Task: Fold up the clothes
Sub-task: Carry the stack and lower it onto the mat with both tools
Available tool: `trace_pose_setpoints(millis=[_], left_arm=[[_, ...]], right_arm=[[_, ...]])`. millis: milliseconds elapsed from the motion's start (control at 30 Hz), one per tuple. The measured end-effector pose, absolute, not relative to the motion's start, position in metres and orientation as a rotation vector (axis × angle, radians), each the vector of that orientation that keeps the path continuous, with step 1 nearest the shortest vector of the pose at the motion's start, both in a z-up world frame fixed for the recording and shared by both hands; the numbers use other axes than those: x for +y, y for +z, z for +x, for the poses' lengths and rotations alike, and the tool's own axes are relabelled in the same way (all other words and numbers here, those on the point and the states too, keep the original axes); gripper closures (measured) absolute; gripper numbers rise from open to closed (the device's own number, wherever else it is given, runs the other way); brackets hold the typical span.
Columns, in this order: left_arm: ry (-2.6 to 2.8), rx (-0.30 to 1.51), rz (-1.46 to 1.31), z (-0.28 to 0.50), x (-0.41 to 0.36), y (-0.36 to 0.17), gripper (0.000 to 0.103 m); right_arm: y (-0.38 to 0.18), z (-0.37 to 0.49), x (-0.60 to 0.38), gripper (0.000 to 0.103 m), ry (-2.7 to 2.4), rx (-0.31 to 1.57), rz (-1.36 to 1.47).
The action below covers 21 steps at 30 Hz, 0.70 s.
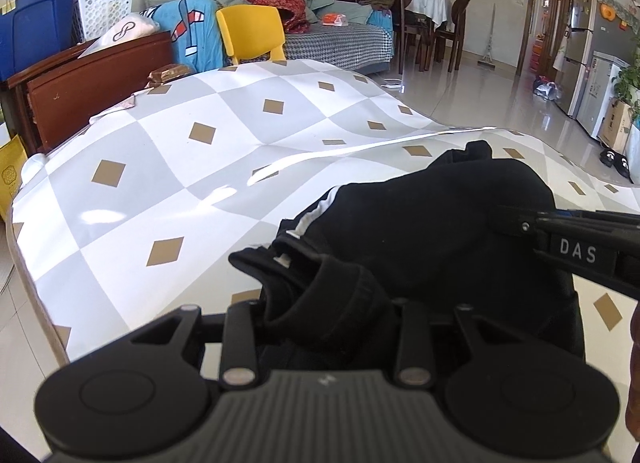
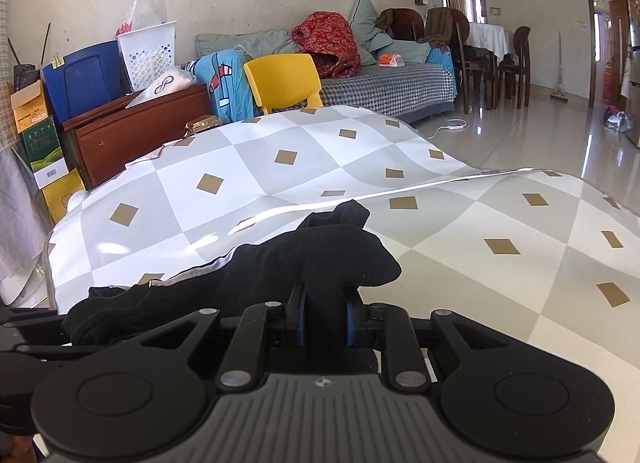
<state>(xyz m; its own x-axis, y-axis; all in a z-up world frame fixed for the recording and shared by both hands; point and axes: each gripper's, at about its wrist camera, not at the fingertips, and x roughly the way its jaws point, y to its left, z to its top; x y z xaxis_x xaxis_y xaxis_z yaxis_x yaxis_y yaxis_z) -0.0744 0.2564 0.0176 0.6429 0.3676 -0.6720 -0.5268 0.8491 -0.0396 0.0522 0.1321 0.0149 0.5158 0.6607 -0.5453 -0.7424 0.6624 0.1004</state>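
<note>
Black garment (image 2: 320, 259) on checkered tablecloth (image 2: 480, 231), pinched by right gripper (image 2: 323, 319) and left gripper (image 1: 324, 303)

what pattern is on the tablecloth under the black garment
Grey and white checks with small tan diamonds on the tablecloth, clearest in the right wrist view.

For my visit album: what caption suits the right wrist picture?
Right hand-held gripper pinching a black fabric garment over a grey-and-white checked tablecloth.

Black garment (image 2: 312, 263) on checkered table (image 2: 460, 263)
</note>
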Motion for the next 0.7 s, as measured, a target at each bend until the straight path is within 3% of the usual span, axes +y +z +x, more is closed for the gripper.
trace_pose_setpoints(millis=[433,500,567,700], left_arm=[[0.672,0.679,-0.270,-0.074,0.297,0.019,0.071],[0.714,0.689,-0.278,-0.073,0.303,0.018,0.065],[0.727,0.709,-0.302,-0.075,0.308,0.012,0.063],[0.770,0.690,-0.304,-0.081,0.310,0.013,0.050]], right_arm=[[0.016,0.060,0.197,0.082,0.882,0.552,-0.162],[0.012,0.062,0.204,0.079,0.847,0.557,-0.185],[0.010,0.064,0.202,0.069,0.811,0.557,-0.185],[0.008,0.067,0.188,0.068,0.804,0.571,-0.182]])
